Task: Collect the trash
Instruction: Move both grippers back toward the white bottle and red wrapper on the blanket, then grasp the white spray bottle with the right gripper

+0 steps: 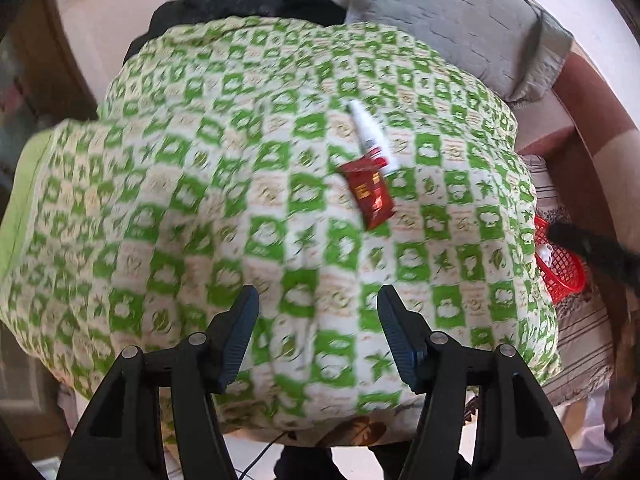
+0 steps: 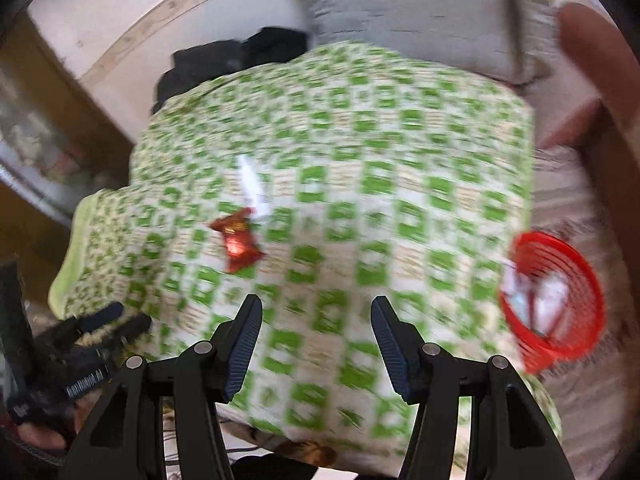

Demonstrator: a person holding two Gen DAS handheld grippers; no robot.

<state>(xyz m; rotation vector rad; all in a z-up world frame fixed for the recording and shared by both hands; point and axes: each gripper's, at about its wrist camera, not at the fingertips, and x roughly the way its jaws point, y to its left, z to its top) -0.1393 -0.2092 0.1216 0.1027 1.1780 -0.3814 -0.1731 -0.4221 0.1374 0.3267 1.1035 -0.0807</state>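
Leftmost, we hold the left gripper over the green-checked blanket, its jaws spread wide and empty. Ahead and slightly right lie a red wrapper and a white tube, touching end to end. Further right, our right gripper is likewise parted, gripping nothing. At the blanket's right edge sits a red basket holding pale scraps.

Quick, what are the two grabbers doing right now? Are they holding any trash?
Left gripper: jaws open, holding nothing, above the green checked blanket.
Right gripper: jaws open, holding nothing.
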